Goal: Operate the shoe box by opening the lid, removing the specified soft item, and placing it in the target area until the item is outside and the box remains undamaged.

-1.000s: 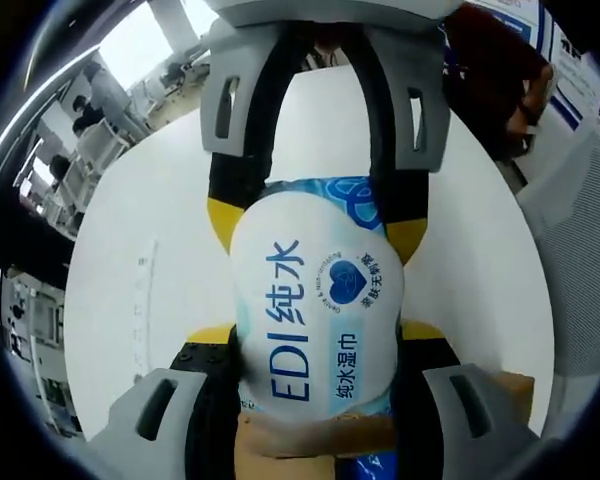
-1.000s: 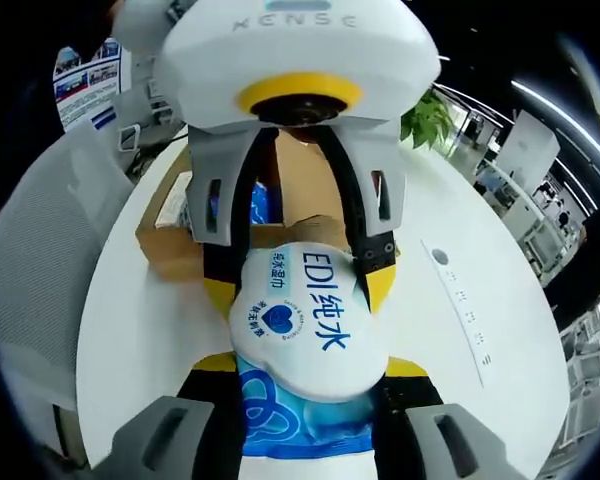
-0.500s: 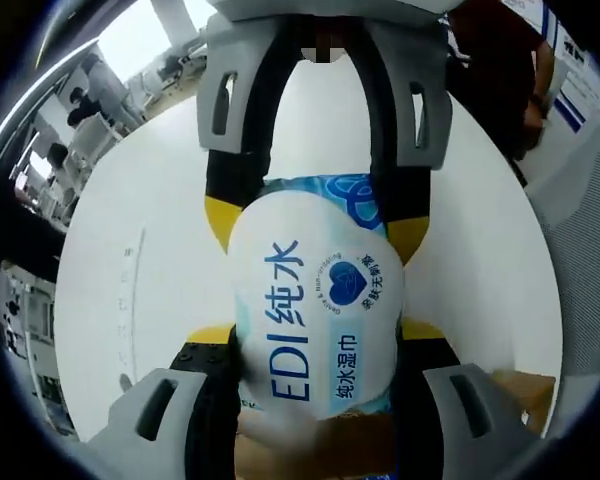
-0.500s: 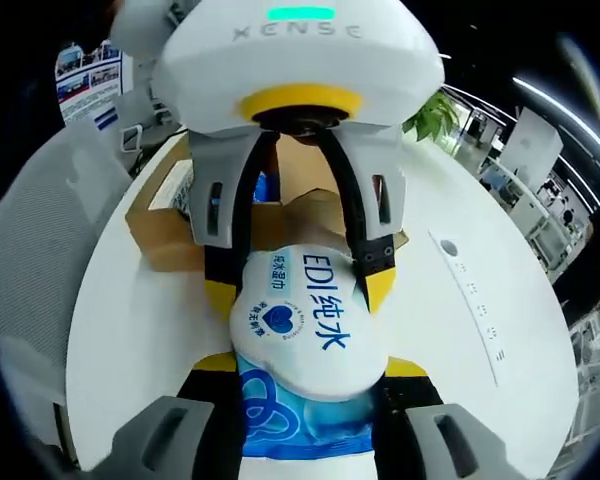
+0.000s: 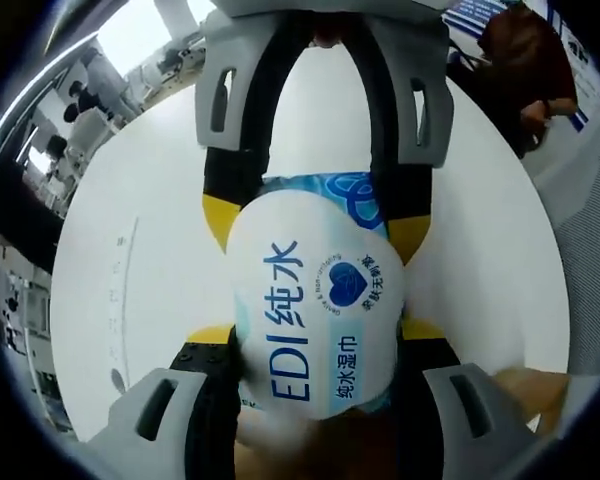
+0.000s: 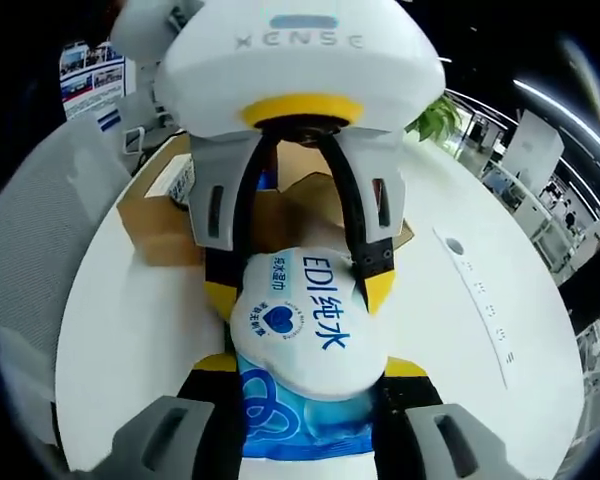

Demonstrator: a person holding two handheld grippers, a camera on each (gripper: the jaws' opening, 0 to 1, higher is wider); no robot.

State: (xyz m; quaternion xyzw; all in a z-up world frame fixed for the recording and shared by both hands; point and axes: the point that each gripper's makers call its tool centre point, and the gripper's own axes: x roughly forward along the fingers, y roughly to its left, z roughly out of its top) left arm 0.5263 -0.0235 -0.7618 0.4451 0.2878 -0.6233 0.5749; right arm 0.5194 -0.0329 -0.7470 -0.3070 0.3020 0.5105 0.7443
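A soft white and blue wet wipes pack [image 5: 315,310] printed "EDI" hangs above the white table, held from both ends. My left gripper [image 5: 315,338] is shut on its near end in the left gripper view, and my right gripper [image 5: 313,225] grips the far end from the top. In the right gripper view the same pack [image 6: 305,330] sits between my right gripper [image 6: 308,365] below and my left gripper [image 6: 300,292] above. The brown cardboard shoe box [image 6: 165,225] stands open on the table behind the pack; a blurred corner of the box [image 5: 530,385] also shows in the left gripper view.
The round white table [image 6: 130,330] carries a flat strip of sockets [image 6: 472,295] on its right side. A grey mesh chair [image 6: 35,250] stands at the left edge. A person in dark red [image 5: 520,60] stands beyond the table. A green plant [image 6: 430,115] is behind.
Both views have shifted slightly as the hands moved with the pack; the box sits a little farther back. Both grips on the pack are unchanged.
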